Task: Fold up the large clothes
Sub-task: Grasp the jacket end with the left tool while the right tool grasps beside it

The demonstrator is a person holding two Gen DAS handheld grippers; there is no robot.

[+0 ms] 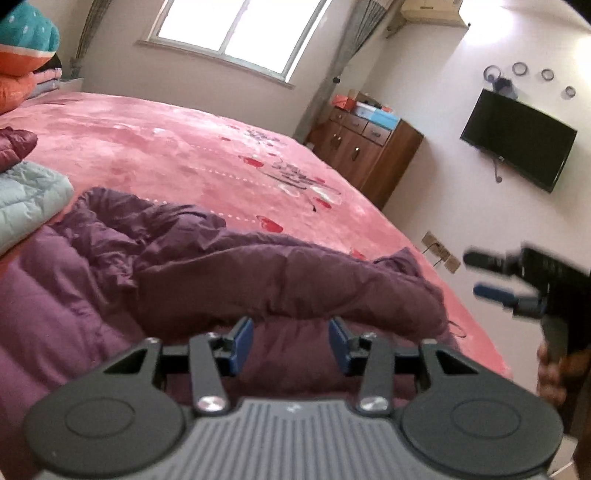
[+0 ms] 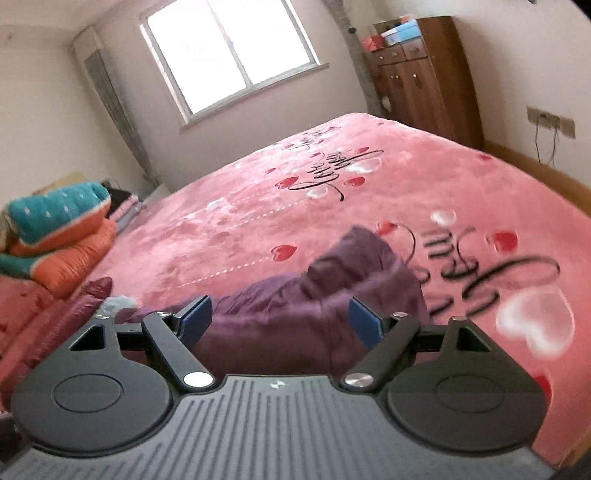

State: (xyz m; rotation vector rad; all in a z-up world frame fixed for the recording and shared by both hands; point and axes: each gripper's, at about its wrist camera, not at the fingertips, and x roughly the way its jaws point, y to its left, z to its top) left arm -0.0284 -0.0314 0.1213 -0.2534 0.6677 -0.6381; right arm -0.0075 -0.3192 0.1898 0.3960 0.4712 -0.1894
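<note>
Purple coat point(image 1: 229, 266) cut off; right gripper point(image 1: 487, 275) blurred.

- Left wrist: low over purple coat point(image 1: 207, 280), tilted, facing window point(image 1: 240, 29) at 12 o'clock.
- Right wrist: close above same coat point(image 2: 295, 317), facing window point(image 2: 229, 55) at 11 o'clock.
- Shared: coat, pink bed point(image 1: 192, 155), cabinet point(image 1: 369, 155).

Beyond the rumpled purple coat point(image 1: 207, 266) the bed point(image 1: 177, 147) lies bare to the far edge. Folded jackets point(image 1: 26, 199) and stacked quilts point(image 2: 59, 236) block its left side.
</note>
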